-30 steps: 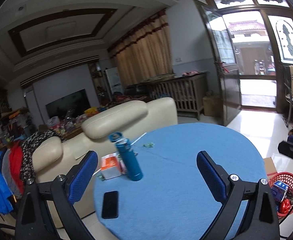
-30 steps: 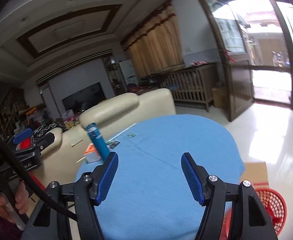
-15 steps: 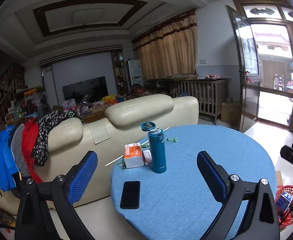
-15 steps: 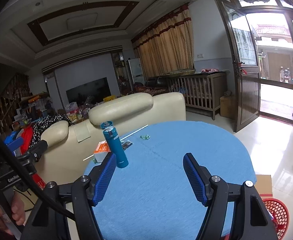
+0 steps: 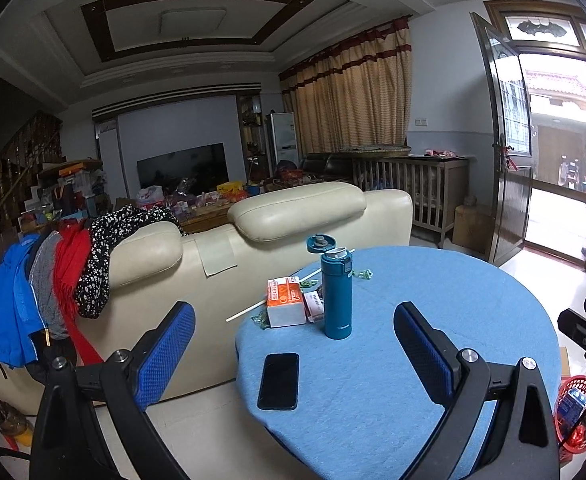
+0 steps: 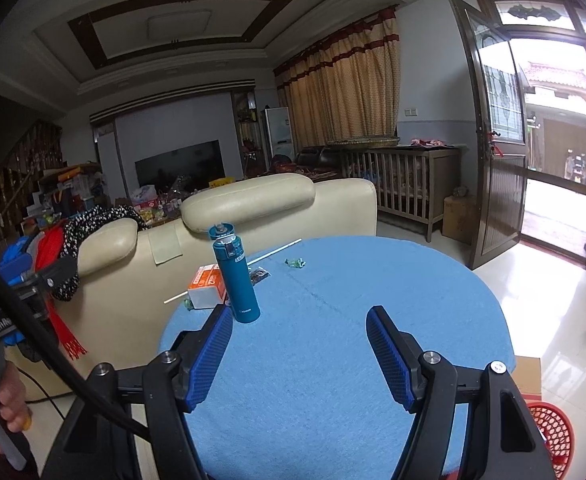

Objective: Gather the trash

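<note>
My left gripper and right gripper both gape apart, holding nothing, and have swung level since a second ago. Beyond them on the blue table: phone, bottle, orange box, then what may be a green wrapper. The red basket sits on the floor, right.

Matt blue cloth covers the table; the sofa is glossy cream leather.
</note>
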### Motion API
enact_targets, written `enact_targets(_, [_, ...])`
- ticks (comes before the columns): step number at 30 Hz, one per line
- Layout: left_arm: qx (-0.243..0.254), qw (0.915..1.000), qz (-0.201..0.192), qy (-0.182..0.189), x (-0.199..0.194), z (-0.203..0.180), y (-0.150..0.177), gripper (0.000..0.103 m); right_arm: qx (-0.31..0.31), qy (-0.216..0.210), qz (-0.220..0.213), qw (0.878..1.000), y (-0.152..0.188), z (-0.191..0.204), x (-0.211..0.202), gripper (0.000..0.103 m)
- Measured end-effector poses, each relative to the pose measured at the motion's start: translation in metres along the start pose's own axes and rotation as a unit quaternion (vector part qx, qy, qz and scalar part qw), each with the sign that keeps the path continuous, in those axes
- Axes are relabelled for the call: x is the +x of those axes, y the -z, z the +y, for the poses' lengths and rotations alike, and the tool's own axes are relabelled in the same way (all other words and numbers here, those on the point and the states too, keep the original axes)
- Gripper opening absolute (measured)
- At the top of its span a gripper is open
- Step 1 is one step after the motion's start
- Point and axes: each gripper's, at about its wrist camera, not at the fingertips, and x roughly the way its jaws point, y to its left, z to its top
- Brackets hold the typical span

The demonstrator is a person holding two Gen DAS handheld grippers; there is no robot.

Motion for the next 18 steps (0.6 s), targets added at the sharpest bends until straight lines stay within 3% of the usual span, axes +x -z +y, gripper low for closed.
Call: enact_targets(18, [0.005, 1.0000, -0.008, 0.001, -0.0085, 0.0005, -0.0025, 0.100, -0.003, 0.012, -0.014, 1.000, -0.0038, -0.0024, -0.0059, 0.073])
